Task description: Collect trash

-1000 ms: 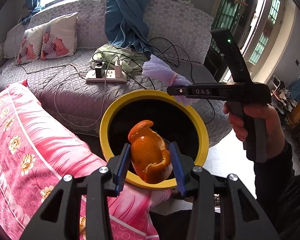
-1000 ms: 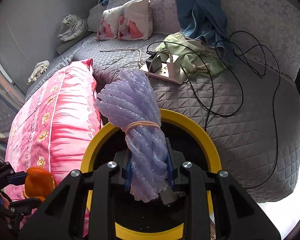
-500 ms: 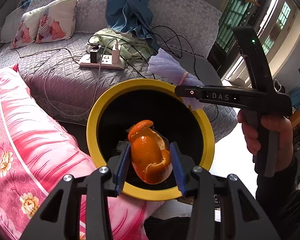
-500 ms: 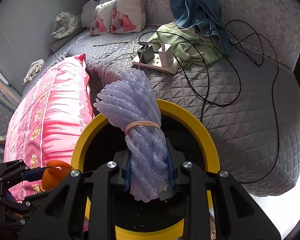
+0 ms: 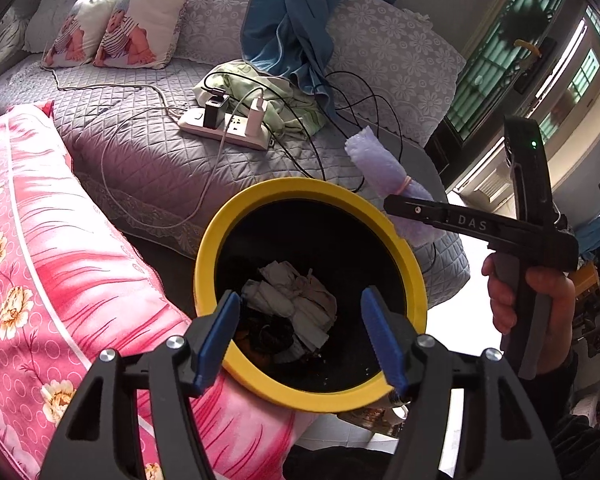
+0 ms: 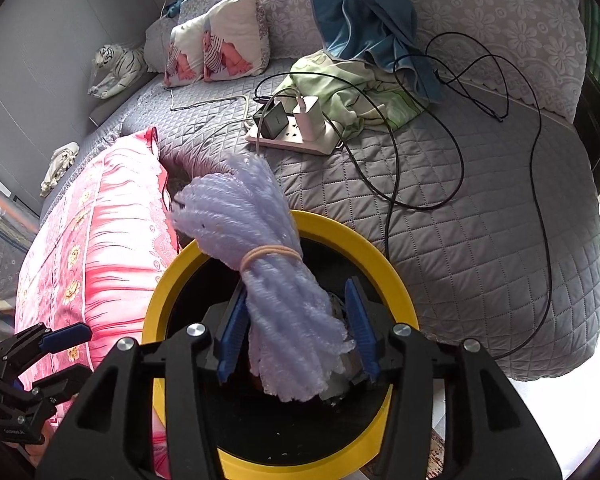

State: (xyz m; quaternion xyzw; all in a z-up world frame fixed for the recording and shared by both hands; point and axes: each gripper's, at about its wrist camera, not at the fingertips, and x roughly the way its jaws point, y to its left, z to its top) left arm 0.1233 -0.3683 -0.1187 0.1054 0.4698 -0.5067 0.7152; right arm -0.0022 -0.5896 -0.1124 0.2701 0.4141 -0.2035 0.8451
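A yellow-rimmed black bin (image 5: 216, 240) stands between the bed and a pink pillow; it also shows in the right wrist view (image 6: 396, 292). White crumpled paper (image 5: 296, 300) and dark scraps lie inside. My left gripper (image 5: 306, 334) is open and empty over the bin. My right gripper (image 6: 296, 330) hovers over the bin with its jaws parted around a bundle of pale purple foam netting (image 6: 268, 276), tied with a rubber band; the bundle leans on the left pad. The bundle also shows in the left wrist view (image 5: 384, 172).
A grey quilted bed (image 6: 480, 216) carries a white power strip (image 6: 296, 132), black cables (image 6: 452, 132), green cloth (image 6: 364, 88) and a blue curtain. A pink floral pillow (image 5: 48, 264) lies left of the bin. A printed cushion (image 5: 128, 28) rests at the back.
My left gripper has opened and the orange peel has dropped out of it into the bin. My right gripper's jaws have widened around the foam bundle.
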